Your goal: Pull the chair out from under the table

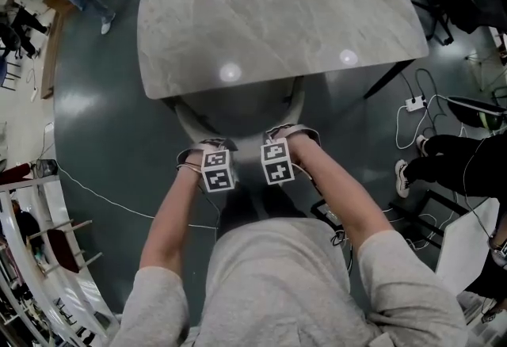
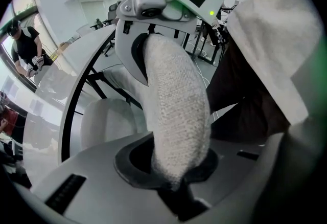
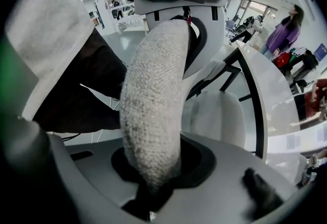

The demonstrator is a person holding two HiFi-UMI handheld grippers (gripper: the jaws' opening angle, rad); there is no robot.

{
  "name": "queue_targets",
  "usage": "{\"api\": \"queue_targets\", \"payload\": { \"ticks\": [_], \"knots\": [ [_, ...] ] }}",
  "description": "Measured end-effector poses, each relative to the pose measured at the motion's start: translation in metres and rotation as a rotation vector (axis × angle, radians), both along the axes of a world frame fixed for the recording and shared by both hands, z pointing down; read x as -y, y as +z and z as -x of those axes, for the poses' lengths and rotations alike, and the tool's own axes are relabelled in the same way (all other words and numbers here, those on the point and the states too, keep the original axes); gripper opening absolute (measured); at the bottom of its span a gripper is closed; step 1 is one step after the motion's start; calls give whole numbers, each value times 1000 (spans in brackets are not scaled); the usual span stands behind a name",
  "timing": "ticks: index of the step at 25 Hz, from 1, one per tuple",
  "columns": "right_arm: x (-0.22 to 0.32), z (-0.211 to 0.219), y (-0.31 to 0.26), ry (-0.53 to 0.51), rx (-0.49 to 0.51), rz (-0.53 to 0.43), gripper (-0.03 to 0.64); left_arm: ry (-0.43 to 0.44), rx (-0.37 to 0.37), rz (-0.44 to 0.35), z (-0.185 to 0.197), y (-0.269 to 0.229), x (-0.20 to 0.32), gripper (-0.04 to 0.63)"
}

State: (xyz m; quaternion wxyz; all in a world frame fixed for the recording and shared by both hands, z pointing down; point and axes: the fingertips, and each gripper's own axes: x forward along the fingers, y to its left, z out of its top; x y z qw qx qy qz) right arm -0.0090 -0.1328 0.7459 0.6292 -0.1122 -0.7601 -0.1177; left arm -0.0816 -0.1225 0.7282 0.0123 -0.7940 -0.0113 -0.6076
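Marble table (image 1: 277, 28) | forearms side by side, pointing down | left gripper (image 1: 200, 152), right gripper (image 1: 290, 134) clamping chair back (image 2: 176, 105)

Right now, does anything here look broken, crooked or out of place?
Nothing looks damaged or spilled. The chair sits tucked under the table, with the left gripper and right gripper both clamped on its padded back rim. The only untidy spot: loose cables and a power strip on the floor, right of the table.
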Motion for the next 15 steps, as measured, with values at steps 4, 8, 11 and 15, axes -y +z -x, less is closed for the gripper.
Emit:
{"api": "queue_targets", "payload": {
  "ticks": [4, 8, 11, 15],
  "knots": [
    [-10, -3, -1, -1, -5, 5, 78, -2, 1, 7, -2, 0, -9, 78],
    [-21, -7, -2, -10, -4, 4, 78, -9, 3, 6, -6, -1, -20, 80],
    [-27, -9, -2, -7, -7, 3, 78, -7, 2, 1, -8, -1, -26, 80],
    [-33, -9, -2, -13, -4, 1, 78, -10, 5, -3, -10, -1, -32, 80]
  ]
}}
